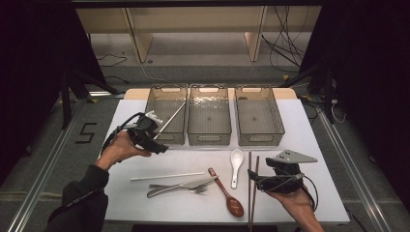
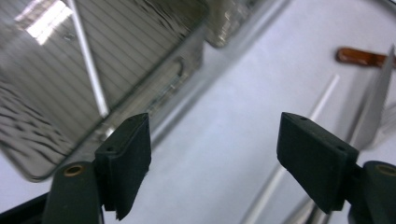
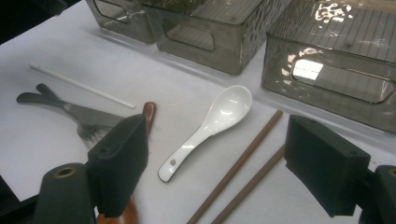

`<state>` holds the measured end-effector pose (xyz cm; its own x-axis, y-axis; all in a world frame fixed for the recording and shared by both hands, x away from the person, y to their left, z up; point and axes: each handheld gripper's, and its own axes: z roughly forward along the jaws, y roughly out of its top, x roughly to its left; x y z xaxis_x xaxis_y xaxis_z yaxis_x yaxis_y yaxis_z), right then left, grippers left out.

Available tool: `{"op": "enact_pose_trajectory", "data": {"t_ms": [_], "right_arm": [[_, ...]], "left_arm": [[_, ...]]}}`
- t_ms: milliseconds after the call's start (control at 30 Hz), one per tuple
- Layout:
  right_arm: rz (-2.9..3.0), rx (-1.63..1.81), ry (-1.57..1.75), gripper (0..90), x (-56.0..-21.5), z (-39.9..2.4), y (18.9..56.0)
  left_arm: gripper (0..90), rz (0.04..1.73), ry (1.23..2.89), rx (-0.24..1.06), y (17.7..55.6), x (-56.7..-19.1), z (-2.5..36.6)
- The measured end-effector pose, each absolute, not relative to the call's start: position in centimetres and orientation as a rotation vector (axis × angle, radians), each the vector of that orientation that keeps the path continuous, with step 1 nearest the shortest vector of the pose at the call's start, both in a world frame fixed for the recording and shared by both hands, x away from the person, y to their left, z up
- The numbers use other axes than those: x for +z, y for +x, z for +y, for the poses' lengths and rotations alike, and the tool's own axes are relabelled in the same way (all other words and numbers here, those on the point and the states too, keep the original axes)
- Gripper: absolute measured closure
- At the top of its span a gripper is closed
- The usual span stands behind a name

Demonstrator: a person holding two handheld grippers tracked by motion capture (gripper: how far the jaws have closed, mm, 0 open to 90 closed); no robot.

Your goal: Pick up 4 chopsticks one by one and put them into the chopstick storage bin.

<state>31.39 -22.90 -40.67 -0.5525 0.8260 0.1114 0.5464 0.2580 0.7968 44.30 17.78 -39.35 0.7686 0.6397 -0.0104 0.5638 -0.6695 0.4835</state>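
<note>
My left gripper (image 1: 161, 146) (image 2: 212, 163) is open and empty, just off the near left corner of the left smoked bin (image 1: 167, 116) (image 2: 140, 46). A white chopstick (image 1: 173, 117) (image 2: 88, 65) leans inside that bin. My right gripper (image 1: 251, 178) (image 3: 215, 163) stands open low over the table at the right. Its jaws point at two brown chopsticks (image 1: 252, 193) (image 3: 243, 163) and a white ceramic spoon (image 1: 236, 164) (image 3: 210, 126), touching neither. On the white table top lie a second white chopstick (image 1: 167, 177) (image 3: 79, 86), a knife (image 1: 193, 183) on a fork (image 1: 200, 190), and a brown wooden spoon (image 1: 227, 193).
A middle bin (image 1: 209, 116) and a right bin (image 1: 258, 116) stand side by side with the left one at the back of the table (image 1: 314, 145). Both look empty. Beyond the table's far edge are floor, cables and shelving legs.
</note>
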Motion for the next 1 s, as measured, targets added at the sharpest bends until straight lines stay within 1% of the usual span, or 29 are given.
{"op": "enact_pose_trajectory", "data": {"t_ms": [200, 333, 667, 800, 1000], "right_arm": [[2.208, 1.191, 1.252, 22.9, -40.6, -22.9, 31.3], [2.205, 1.195, 1.252, 22.9, -40.6, -22.9, 31.3], [2.208, 1.191, 1.25, 22.9, -40.6, -22.9, 31.3], [2.211, 1.191, 1.247, 22.9, -40.6, -22.9, 31.3], [2.212, 1.191, 1.246, 22.9, -40.6, -22.9, 31.3]], "left_arm": [[21.5, 0.822, 2.624, 0.182, 43.1, -40.8, 16.8], [22.7, 0.812, 2.683, 0.189, 42.8, -41.6, 16.5], [31.6, 0.82, 2.769, 0.136, 42.2, -43.2, 16.5], [38.3, 0.794, 2.826, 0.11, 42.1, -43.7, 16.6], [47.1, 0.741, 2.862, 0.059, 41.9, -44.4, 16.4]]}}
